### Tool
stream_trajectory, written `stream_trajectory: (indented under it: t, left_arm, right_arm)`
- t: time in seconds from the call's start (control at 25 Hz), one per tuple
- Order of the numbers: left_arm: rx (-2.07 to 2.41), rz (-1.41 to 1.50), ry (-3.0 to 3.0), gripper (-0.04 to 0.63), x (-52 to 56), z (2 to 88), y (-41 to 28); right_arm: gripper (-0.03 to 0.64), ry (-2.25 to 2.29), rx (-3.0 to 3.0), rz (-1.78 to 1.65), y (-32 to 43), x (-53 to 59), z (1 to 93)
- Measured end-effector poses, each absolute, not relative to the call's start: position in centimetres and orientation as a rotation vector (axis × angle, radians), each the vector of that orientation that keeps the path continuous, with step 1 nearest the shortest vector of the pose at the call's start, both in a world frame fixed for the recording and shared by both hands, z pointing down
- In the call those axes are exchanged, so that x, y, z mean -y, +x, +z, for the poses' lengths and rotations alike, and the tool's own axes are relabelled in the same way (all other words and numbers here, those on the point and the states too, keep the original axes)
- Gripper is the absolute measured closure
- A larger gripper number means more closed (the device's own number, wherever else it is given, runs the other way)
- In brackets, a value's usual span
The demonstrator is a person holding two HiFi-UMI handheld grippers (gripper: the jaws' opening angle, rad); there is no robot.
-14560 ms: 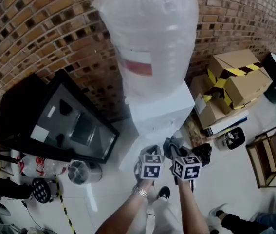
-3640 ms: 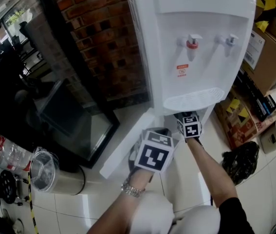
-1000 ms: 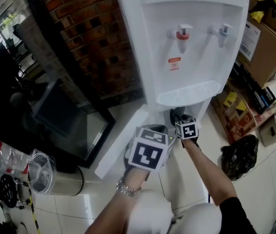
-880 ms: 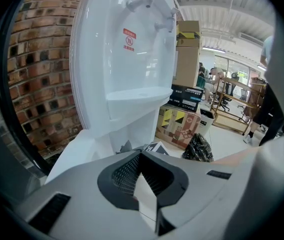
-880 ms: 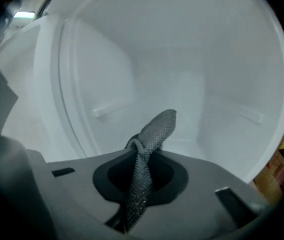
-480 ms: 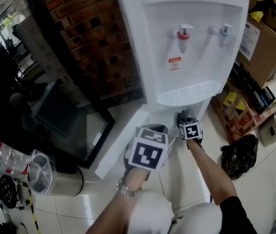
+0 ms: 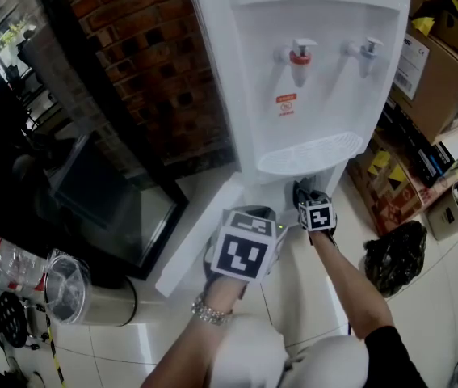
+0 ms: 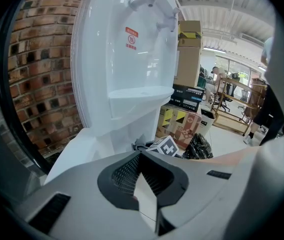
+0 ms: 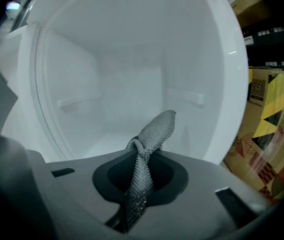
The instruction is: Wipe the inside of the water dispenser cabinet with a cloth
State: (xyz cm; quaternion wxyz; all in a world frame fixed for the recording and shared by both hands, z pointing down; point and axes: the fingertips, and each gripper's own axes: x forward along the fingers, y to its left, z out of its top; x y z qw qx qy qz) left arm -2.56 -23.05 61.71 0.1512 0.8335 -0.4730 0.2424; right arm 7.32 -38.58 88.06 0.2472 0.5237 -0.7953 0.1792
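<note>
Starting from the one water dispenser (image 7: 309, 71), its single open cabinet (image 9: 131, 79) is seen dead ahead of the right gripper (image 9: 143, 170), the nearer of the two, clamped on the one cloth (image 9: 152, 134) pointed lengthwise inward, while the left gripper (image 8: 144, 181) is pinched together, empty, off to the side.

water dispenser (image 7: 317, 95) top cropped; cloth (image 9: 154, 129) end hidden inside right tongs (image 9: 142, 158)

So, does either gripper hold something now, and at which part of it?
The right gripper holds the grey cloth, pinched at a bunched part; one end sticks out toward the cabinet. The left gripper is shut on nothing.
</note>
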Motion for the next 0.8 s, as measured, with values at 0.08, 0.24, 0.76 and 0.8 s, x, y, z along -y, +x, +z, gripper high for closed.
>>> stream_trajectory:
  t: [0.08, 0.24, 0.76, 0.8]
  left_arm:
    - [1.358, 0.699, 2.391, 0.594, 23.0, 61.8, -2.6]
    - [1.354, 0.701, 2.392, 0.594, 23.0, 61.8, -2.6]
    - [1.346, 0.697, 2.397, 0.594, 22.9, 61.7, -2.2]
    - [1.343, 0.698, 2.399, 0.594, 22.9, 61.7, -2.1]
  right_arm:
    - [0.586, 1.346, 2.264, 0.477, 3.8, 37.6, 86.9]
    - [0.586, 1.183, 2.378, 0.454, -2.0, 35.6, 86.0]
    - [0.586, 1.516, 2.054, 0.49, 12.7, 38.9, 89.4]
    - [0.586, 1.518, 2.066, 0.486, 12.8, 38.9, 89.1]
